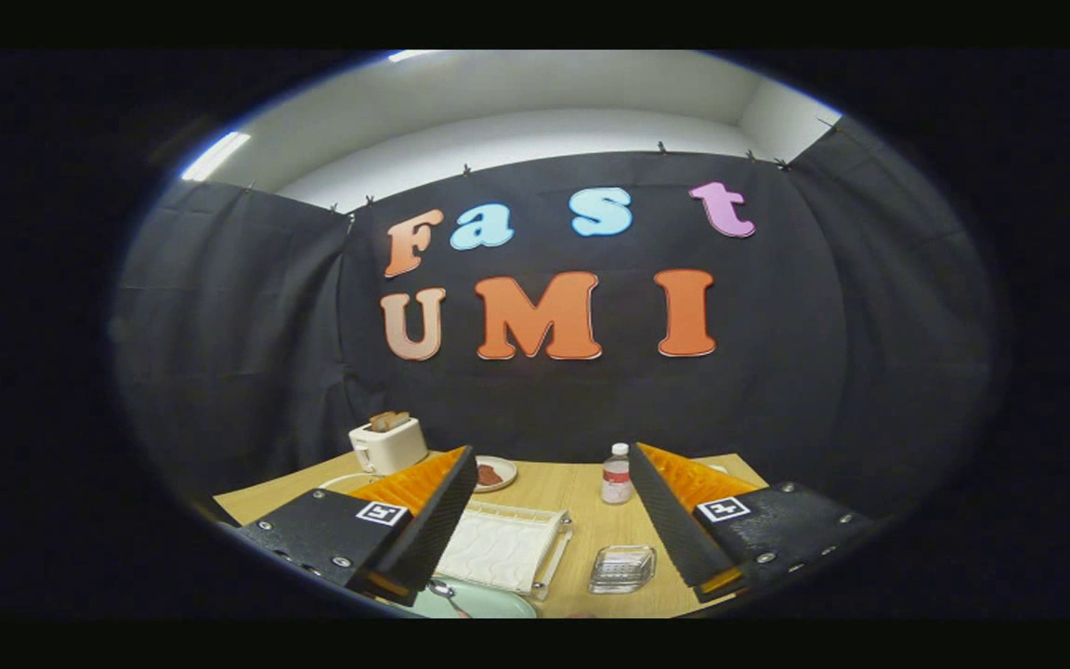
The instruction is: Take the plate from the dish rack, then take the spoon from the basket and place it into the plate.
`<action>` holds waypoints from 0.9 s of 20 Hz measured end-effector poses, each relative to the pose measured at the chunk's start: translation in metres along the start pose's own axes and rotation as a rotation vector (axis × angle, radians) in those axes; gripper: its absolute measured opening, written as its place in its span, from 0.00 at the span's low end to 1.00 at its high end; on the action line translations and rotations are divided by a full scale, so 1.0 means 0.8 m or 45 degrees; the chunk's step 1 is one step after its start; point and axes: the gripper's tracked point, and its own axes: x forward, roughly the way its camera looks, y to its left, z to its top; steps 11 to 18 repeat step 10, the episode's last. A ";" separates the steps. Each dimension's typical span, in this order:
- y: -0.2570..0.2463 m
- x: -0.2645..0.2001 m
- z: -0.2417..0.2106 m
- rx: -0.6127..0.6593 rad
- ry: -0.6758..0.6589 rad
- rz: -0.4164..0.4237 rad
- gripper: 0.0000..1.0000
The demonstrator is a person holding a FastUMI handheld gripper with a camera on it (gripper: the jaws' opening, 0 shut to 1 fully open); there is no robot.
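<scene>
A wooden table (581, 492) carried everything. At its middle lay the white dish rack (502, 548). At 3 o'clock from the rack sat a clear basket (621, 569), and at 6 o'clock a pale green plate (489, 604) with what looked like a spoon (445, 591) on it, though that spot was dim. At 12 o'clock from the rack lay a small dish (495, 474) of something reddish, at 10 o'clock a white toaster (388, 444), and at 1 o'clock a bottle (618, 475) stood upright.
</scene>
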 end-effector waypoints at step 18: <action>-0.002 -0.008 0.037 -0.055 -0.182 -0.013 0.97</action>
